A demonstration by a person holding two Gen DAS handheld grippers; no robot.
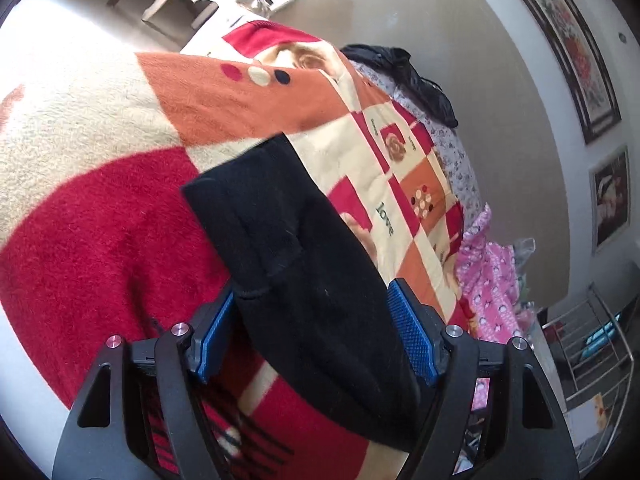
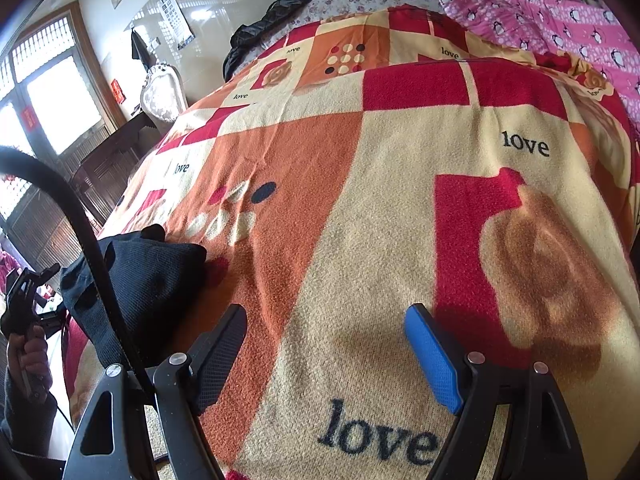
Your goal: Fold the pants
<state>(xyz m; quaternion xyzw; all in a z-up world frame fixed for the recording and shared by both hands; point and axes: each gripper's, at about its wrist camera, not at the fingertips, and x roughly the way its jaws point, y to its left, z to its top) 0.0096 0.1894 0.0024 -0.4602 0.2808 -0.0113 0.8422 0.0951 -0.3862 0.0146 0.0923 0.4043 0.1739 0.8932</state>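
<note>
The black pants (image 1: 304,264) lie folded in a long strip on the patterned blanket (image 1: 120,152). My left gripper (image 1: 316,296) is open, its blue pads on either side of the pants' near end, not pressing it. In the right wrist view the pants (image 2: 148,276) show as a black bundle at the left. My right gripper (image 2: 324,320) is open and empty above the blanket (image 2: 380,184), to the right of the pants. The left gripper (image 2: 24,292) shows at the far left in a hand.
A black garment (image 1: 404,76) and a pink penguin quilt (image 1: 492,276) lie along the bed's far side by the wall. A metal rack (image 1: 592,344) stands at the right. A chair (image 2: 160,92) and a door stand beyond the bed.
</note>
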